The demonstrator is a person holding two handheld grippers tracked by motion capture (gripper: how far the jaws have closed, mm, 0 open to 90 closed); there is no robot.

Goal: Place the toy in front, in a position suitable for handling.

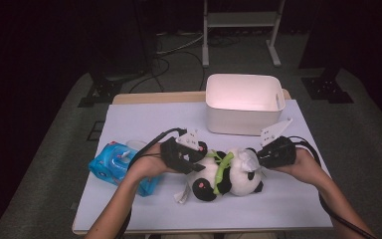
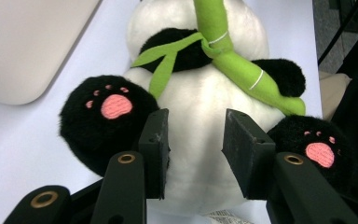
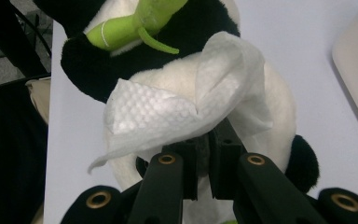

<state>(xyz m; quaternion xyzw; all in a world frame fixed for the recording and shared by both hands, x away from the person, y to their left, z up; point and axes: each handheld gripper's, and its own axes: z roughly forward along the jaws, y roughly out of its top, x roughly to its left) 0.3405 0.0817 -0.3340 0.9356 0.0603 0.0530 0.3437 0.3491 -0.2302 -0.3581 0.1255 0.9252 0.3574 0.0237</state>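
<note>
Nearest the person, two forearms come in from the bottom edge of the high view onto the bench (image 1: 129, 119), which wears a pale lavender cover. Between the hands lies a plush panda (image 1: 229, 175) on its back, head toward the right hand and feet toward the left, with a green felt bamboo stalk (image 1: 222, 169) across its belly.

The left hand-held gripper (image 1: 195, 152) sits at the panda's lower body. In the left gripper view its jaws stand partly apart, one on each side of the white belly between the two black feet with pink paw pads (image 2: 115, 105); the pads (image 2: 154, 140) lie against the fur, though I cannot tell how firmly they press.

The right hand-held gripper (image 1: 256, 155) is at the panda's head. In the right gripper view its jaws are drawn nearly together and pinch a white embossed tissue (image 3: 168, 112), which lies crumpled against the white head.

Left of the left hand, near the bench's left edge, rests a blue pack of wipes (image 1: 114, 167), with a white sheet showing at its top.

Farther back, near the bench's far edge, stands a white plastic bin (image 1: 243, 107); the part of its inside that shows holds nothing. Beyond the bench, cables run over a grey floor (image 1: 179, 69).
</note>
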